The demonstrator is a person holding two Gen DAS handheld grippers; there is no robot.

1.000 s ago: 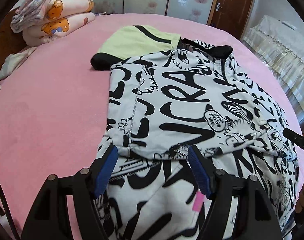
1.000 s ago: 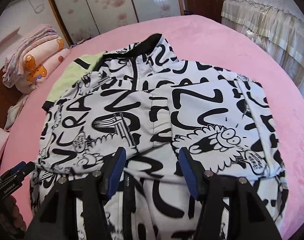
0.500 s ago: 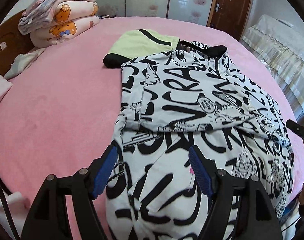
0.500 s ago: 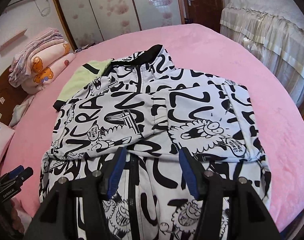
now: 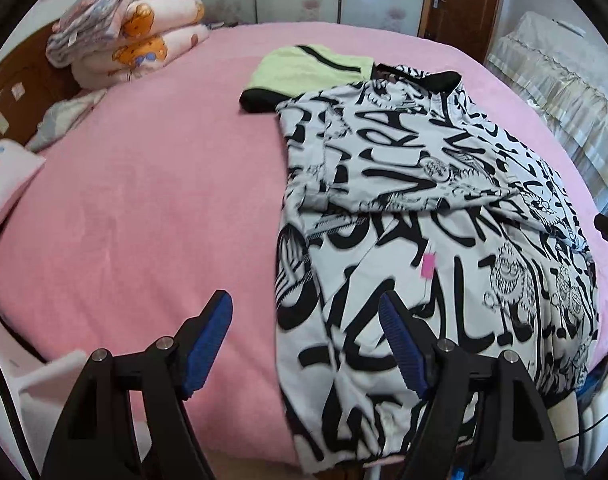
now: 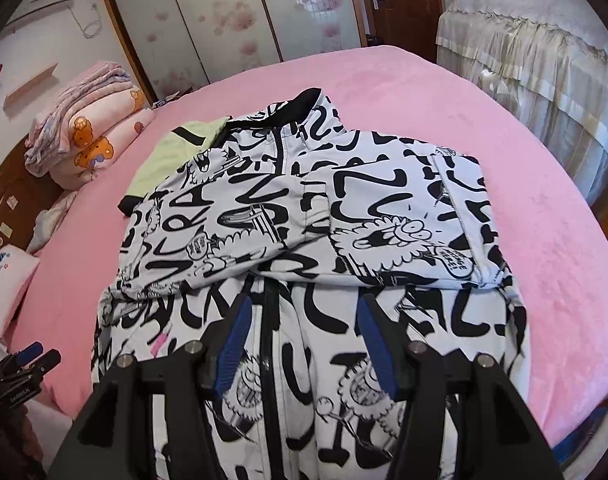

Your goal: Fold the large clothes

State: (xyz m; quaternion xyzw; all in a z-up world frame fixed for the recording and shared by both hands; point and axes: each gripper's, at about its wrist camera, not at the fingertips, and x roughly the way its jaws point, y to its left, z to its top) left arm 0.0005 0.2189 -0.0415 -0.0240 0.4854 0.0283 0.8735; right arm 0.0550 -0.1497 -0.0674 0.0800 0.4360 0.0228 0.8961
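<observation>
Pink bed (image 5: pixel 143 184): fills the middle of both views, a jacket spread on it.
Jacket (image 5: pixel 432 216): white with black graffiti print, right of centre in the left view, centre in the right view; both sleeves folded across the chest, hem toward the cameras.
Left gripper (image 5: pixel 304 340): fingers spread, holding nothing; one blue pad over bare bed, the other over the jacket's lower edge.
Right gripper (image 6: pixel 304 344): fingers apart, empty, straddling the zip (image 6: pixel 269 360) above the lower jacket.
Left view only: pink tag (image 5: pixel 428 266) seen clearly; the hem hangs off the bed's near edge.
Right view only: the right sleeve's cartoon face (image 6: pixel 400 236); the left gripper at the lower left edge.
Both views: lime garment (image 5: pixel 308 74) under the collar, folded quilts (image 5: pixel 135 36) at upper left.
</observation>
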